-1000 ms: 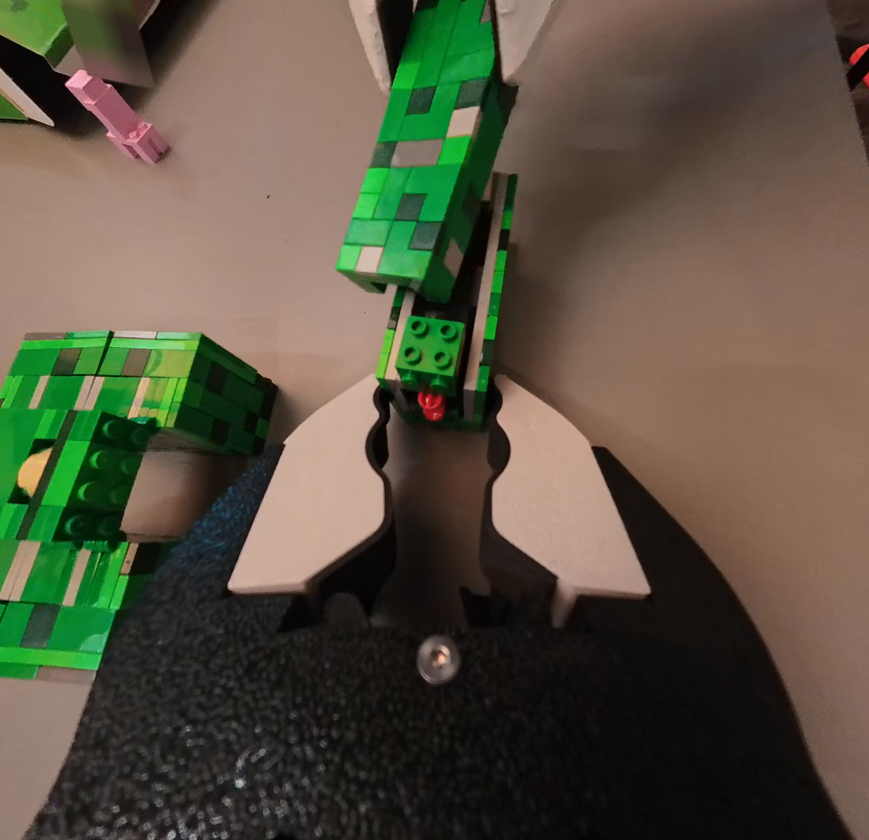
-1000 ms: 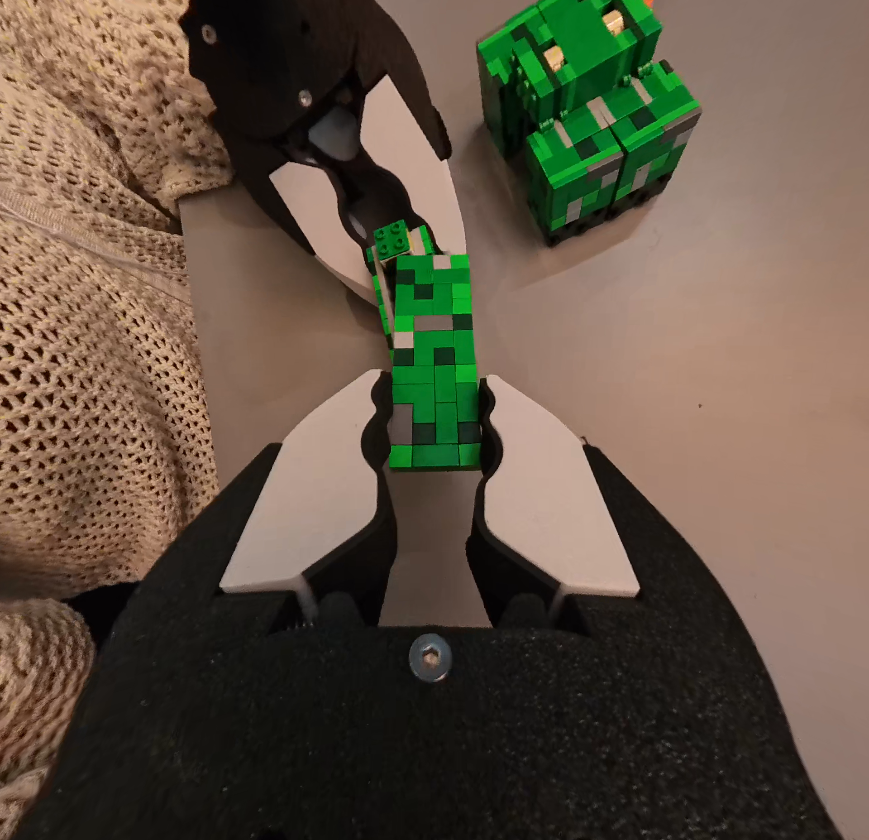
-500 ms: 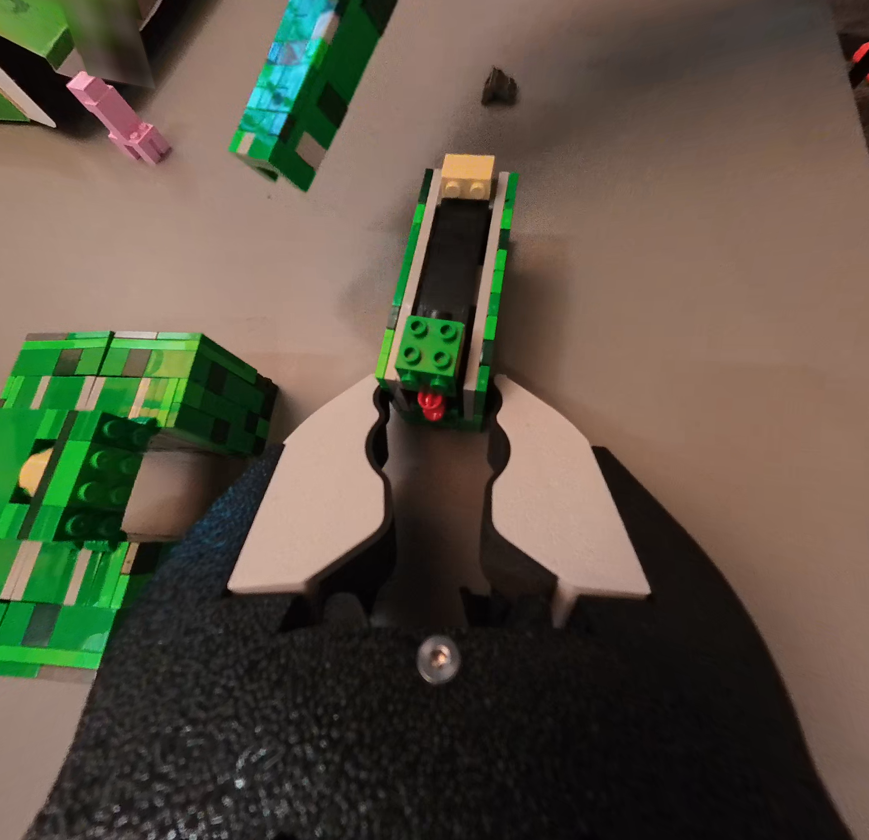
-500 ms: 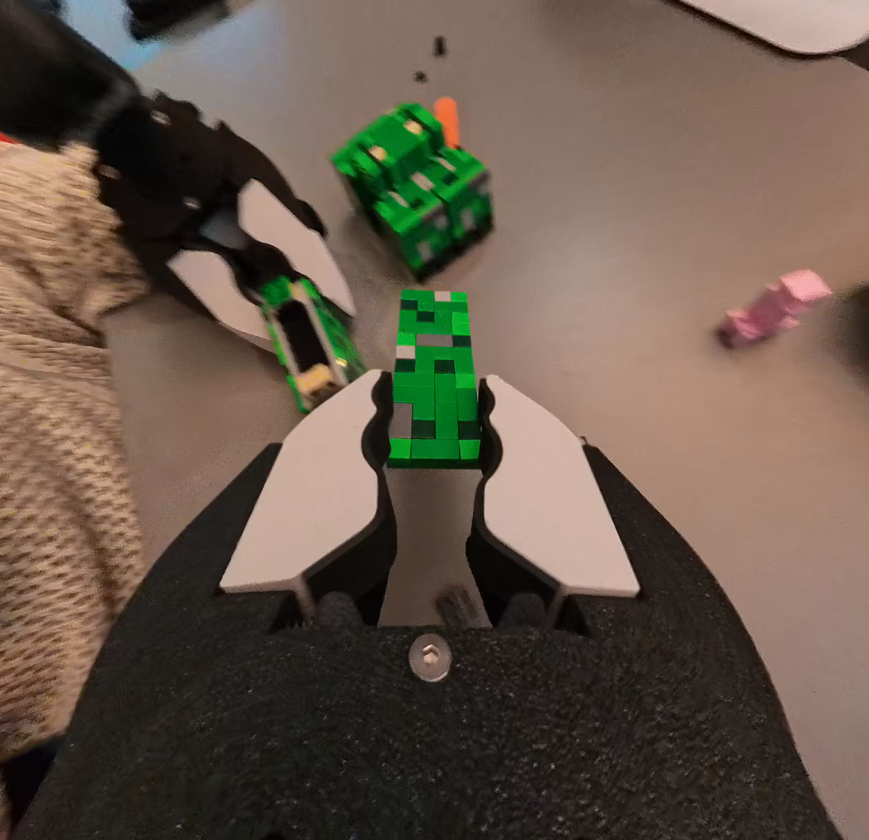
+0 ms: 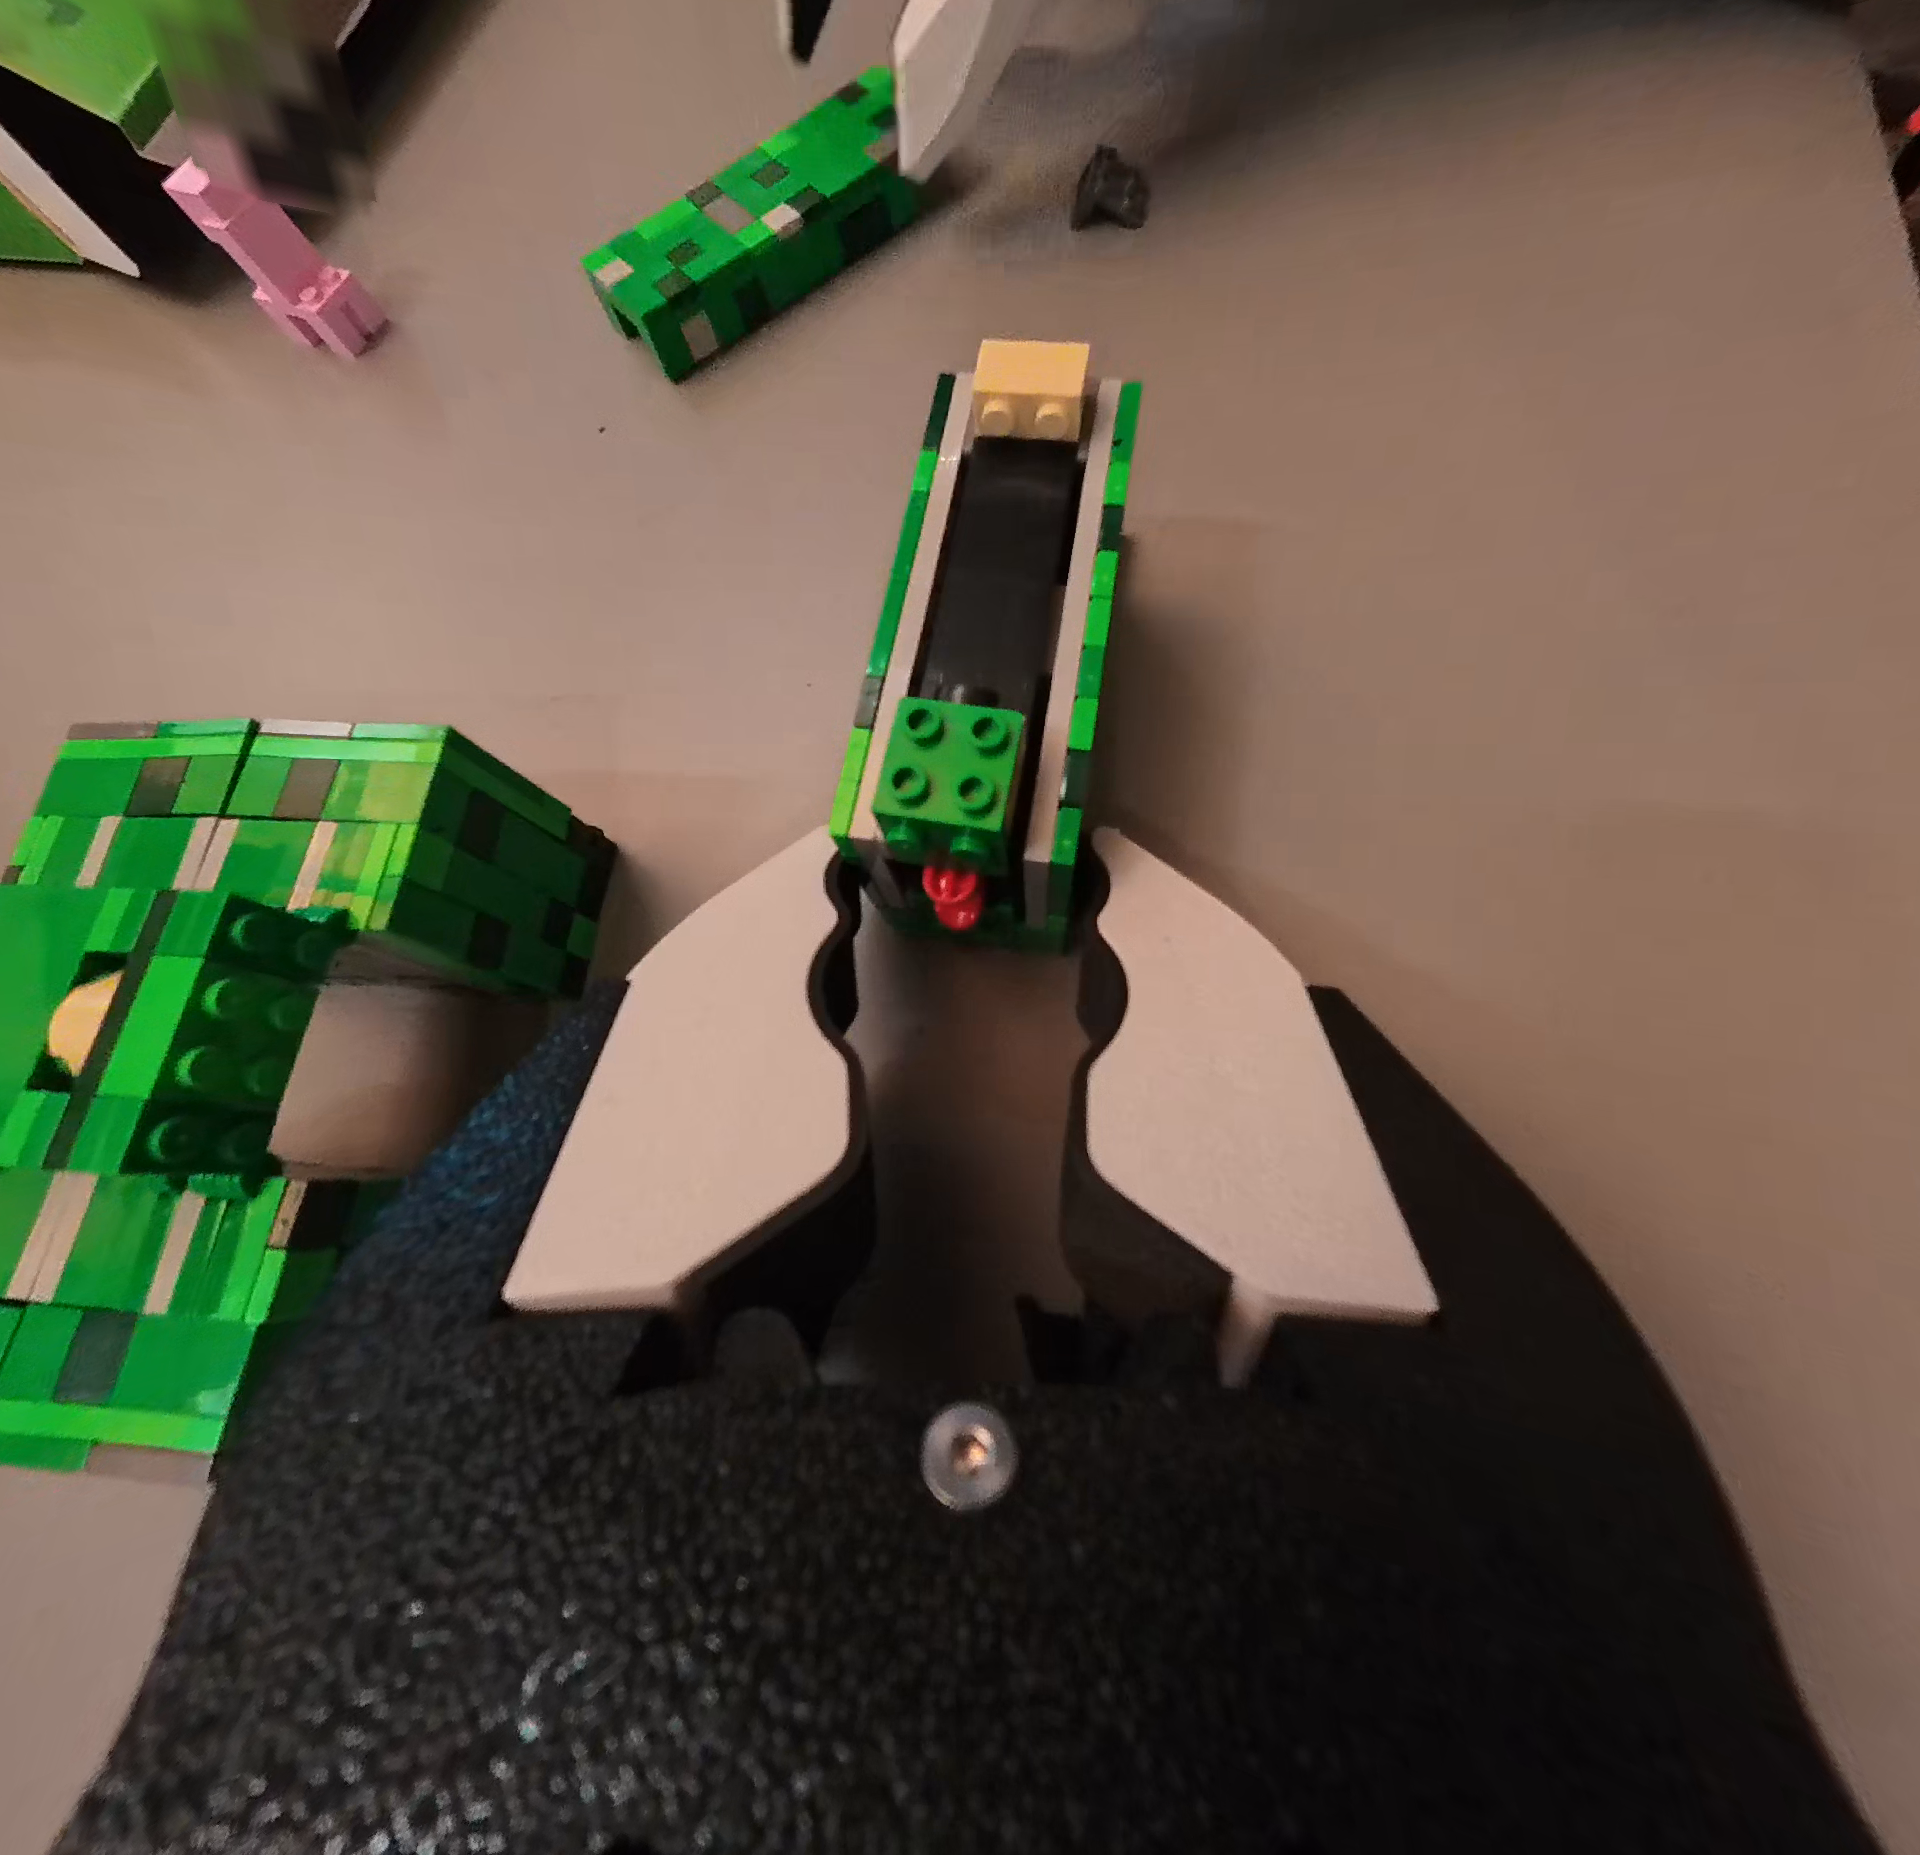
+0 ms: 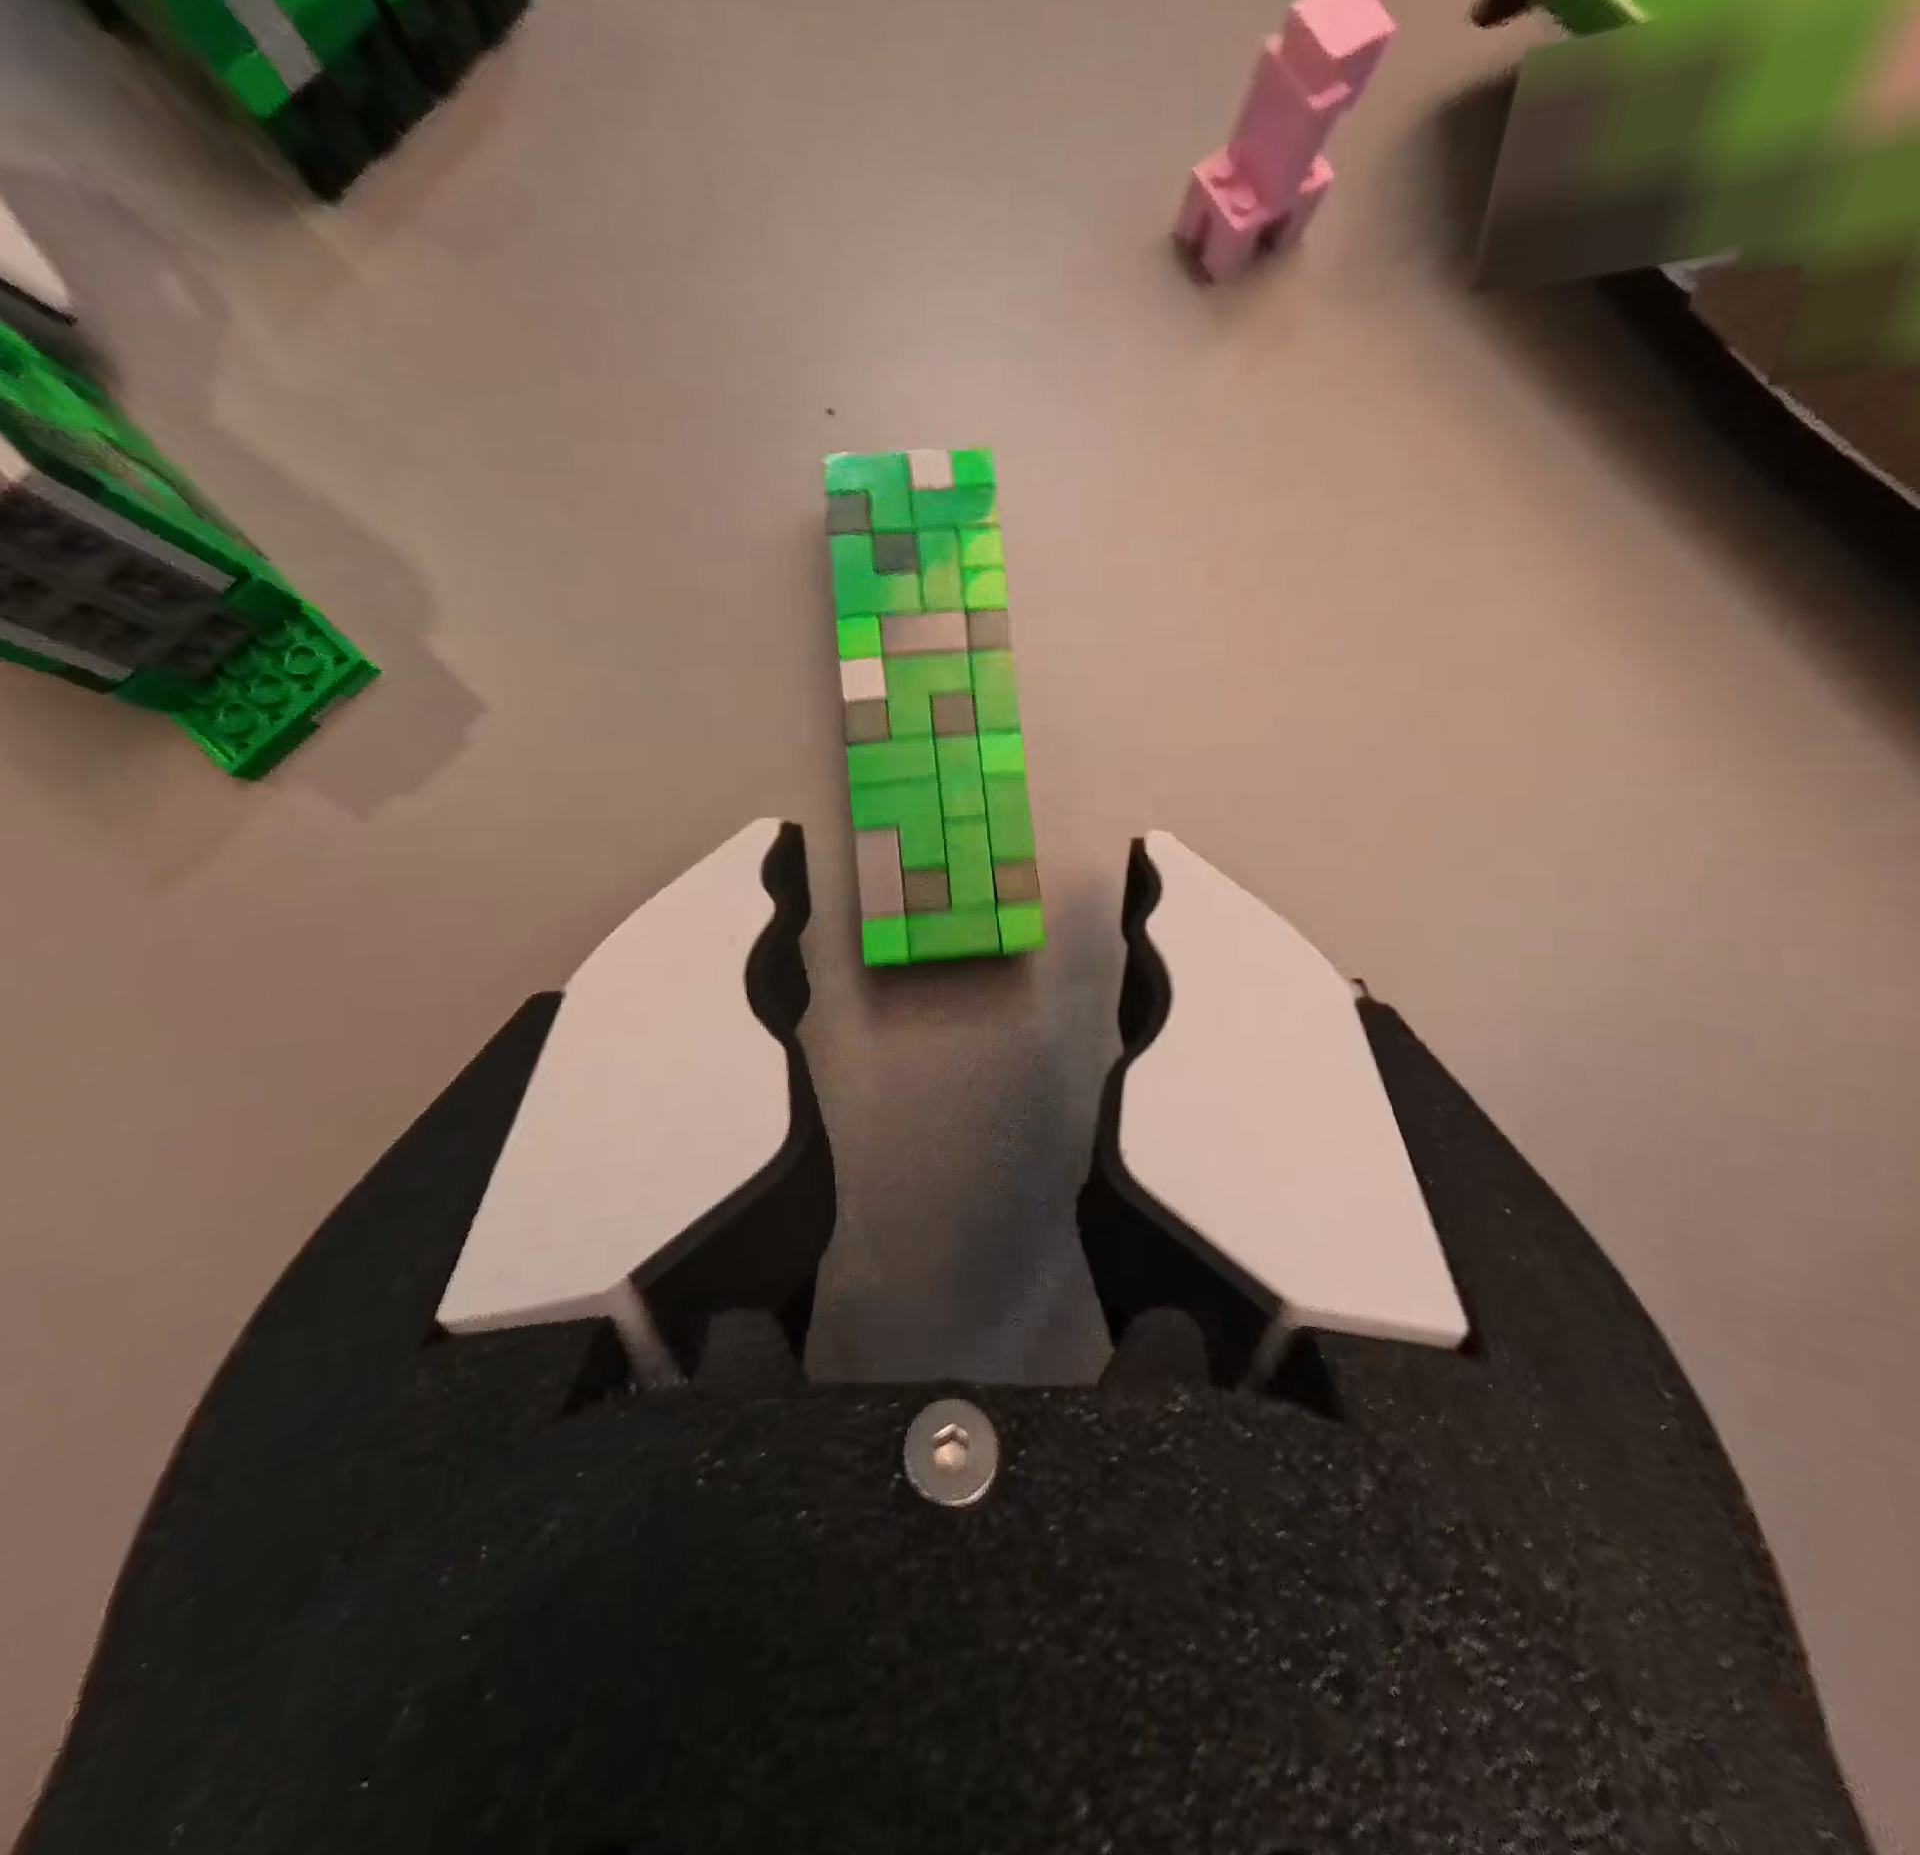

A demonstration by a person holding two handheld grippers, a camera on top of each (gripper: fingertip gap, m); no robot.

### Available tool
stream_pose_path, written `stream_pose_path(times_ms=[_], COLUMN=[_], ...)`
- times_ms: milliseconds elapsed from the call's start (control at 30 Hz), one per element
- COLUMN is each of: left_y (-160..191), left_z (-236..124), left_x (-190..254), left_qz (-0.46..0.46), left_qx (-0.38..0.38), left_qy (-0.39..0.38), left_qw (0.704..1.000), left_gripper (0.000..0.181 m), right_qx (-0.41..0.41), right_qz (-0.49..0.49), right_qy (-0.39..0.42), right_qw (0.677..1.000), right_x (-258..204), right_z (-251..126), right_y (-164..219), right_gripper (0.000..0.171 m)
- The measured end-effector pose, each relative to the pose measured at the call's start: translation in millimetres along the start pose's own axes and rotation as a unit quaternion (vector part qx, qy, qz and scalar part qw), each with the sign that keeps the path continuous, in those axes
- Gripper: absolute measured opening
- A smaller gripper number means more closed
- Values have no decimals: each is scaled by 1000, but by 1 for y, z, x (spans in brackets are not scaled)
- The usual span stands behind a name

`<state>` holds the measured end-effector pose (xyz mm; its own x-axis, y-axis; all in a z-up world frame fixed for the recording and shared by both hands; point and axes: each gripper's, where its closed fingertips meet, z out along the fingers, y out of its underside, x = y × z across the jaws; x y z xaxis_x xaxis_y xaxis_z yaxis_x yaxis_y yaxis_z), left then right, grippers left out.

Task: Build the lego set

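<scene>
No writing, number, brand mark or sign can be read in either view. The green box (image 5: pixel 73 70) far ahead and left of the left gripper's jaws, which shows far ahead and right of the right gripper's jaws in the other view, is blurred and partly covered by a mosaic patch, so nothing on its printed face is legible. The brick pieces between and ahead of the jaws show only plain coloured tiles and studs, too small and soft to show any lettering.
</scene>
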<state>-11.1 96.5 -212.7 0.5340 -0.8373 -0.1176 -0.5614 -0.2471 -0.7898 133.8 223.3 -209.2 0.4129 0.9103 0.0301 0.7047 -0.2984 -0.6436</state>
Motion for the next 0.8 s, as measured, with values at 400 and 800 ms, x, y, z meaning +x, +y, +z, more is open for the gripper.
stream_pose_path(times_ms=[400, 800], left_y=[0, 1], left_z=[-1, -1], left_x=[0, 1], left_qz=[-2, 0], left_qx=[-1, -1], left_qy=[0, -1], left_qw=[1000, 1000], left_gripper=[39, 39], right_qx=[-42, 21], right_qz=[95, 8], right_qy=[61, 13], right_qw=[993, 1000], right_x=[-47, -53], right_z=[-19, -26], right_y=[43, 27], right_gripper=[32, 9])
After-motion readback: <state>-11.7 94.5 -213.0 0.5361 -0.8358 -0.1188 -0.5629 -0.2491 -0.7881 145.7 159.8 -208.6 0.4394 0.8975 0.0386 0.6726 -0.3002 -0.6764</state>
